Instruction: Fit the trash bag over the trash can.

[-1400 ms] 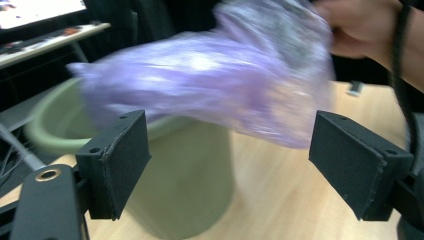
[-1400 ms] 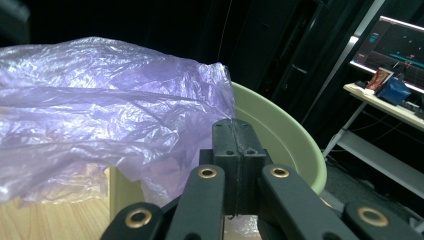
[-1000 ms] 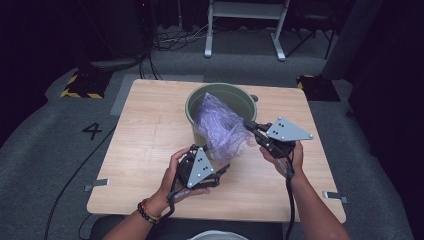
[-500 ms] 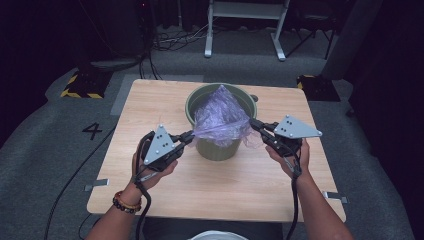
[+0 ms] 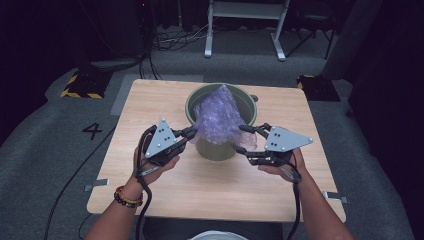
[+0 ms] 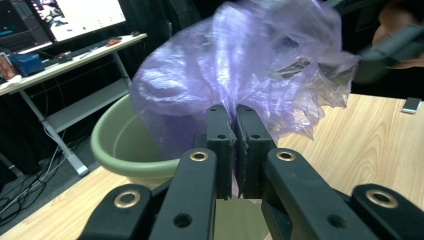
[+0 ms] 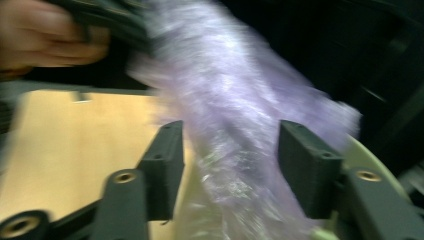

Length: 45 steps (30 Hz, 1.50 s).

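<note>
Partway: lining green bucket point(image 5: 221, 145) at table point(image 5: 150, 200) twelve o'clock with purple bag point(image 5: 219, 120), bunched, not spread. Left gripper point(image 5: 192, 132) pinching bag edge at nine o'clock; right gripper point(image 5: 241, 138) jaws just opening, bag loose between. Rim still uncovered.
</note>
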Each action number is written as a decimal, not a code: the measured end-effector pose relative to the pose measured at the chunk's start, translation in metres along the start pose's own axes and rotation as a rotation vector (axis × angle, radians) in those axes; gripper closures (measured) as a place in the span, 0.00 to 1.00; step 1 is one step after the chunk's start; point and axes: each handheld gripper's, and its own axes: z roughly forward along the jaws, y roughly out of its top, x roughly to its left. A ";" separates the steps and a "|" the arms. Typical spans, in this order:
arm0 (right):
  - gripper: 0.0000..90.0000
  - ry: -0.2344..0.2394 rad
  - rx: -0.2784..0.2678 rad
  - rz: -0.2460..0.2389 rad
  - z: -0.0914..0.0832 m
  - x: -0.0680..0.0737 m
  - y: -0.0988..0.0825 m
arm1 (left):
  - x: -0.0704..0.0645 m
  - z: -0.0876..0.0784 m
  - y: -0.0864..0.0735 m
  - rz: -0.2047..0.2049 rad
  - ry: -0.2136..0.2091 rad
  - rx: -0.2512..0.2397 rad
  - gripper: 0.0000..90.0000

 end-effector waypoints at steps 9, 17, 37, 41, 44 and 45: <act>0.72 -0.030 0.015 0.032 0.009 -0.009 0.009 | 0.000 0.002 0.005 0.075 0.026 0.024 0.93; 1.00 -0.038 -0.001 0.134 0.002 -0.026 0.004 | 0.012 -0.008 0.007 0.059 0.043 0.018 0.78; 1.00 -0.165 0.031 0.178 0.002 -0.031 0.013 | -0.029 -0.053 -0.003 0.084 -0.059 0.064 0.28; 1.00 -0.161 0.038 0.172 0.007 -0.028 0.015 | -0.064 -0.035 0.005 0.138 -0.155 0.055 0.29; 1.00 -0.157 0.042 0.179 0.009 -0.027 0.017 | -0.080 -0.012 0.009 0.177 -0.174 0.064 0.29; 1.00 -0.157 0.042 0.179 0.009 -0.027 0.017 | -0.080 -0.012 0.009 0.177 -0.174 0.064 0.29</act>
